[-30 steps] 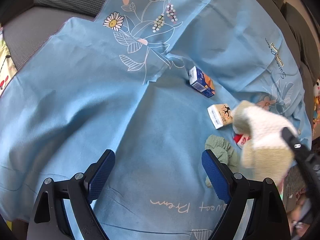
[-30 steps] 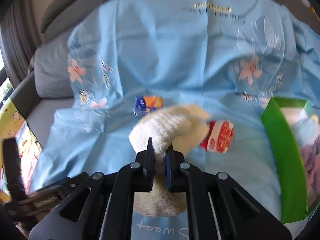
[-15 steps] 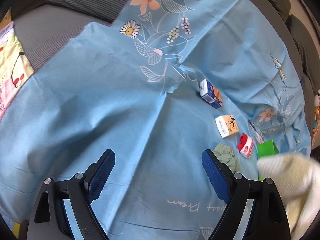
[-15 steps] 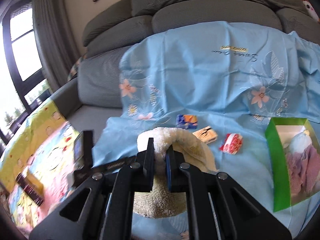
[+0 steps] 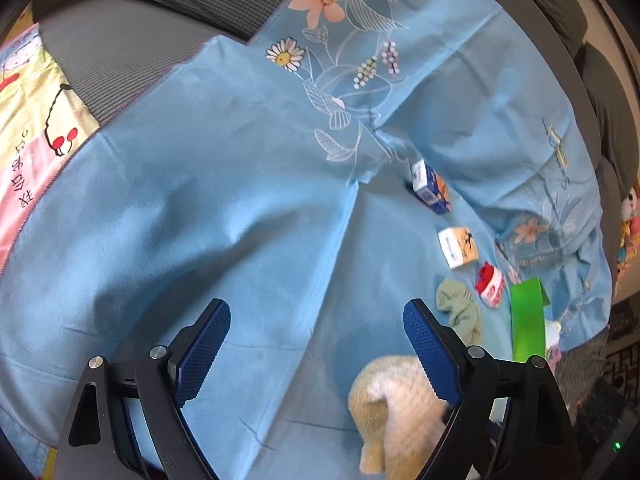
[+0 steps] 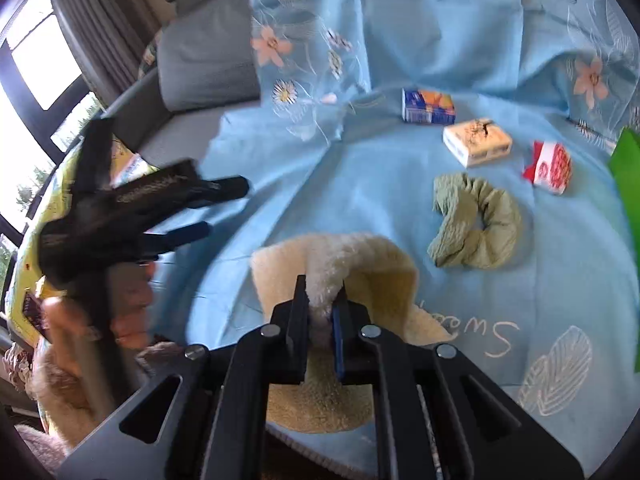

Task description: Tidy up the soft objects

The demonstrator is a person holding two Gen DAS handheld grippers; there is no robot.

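My right gripper (image 6: pixel 322 300) is clenched on a fold of the cream fleece sock (image 6: pixel 360 256), pinched between both pads; the rest of the sock drapes onto the blue floral sheet (image 6: pixel 320 184) directly below and in front of me. My left gripper (image 5: pixel 316 344) stands released, jaws wide apart with only sheet between them; the sock (image 5: pixel 396 404) lies just beside its right finger. Beyond the sock, a green scrunchie (image 6: pixel 476 224) rests flat on the sheet. Further back, three small packets sit in a row: blue-orange (image 6: pixel 428 106), white-tan (image 6: pixel 478 142), red-white (image 6: pixel 550 166). A green box (image 5: pixel 528 324) stands at the sheet's right edge. The sheet covers a grey sofa (image 5: pixel 160 32).
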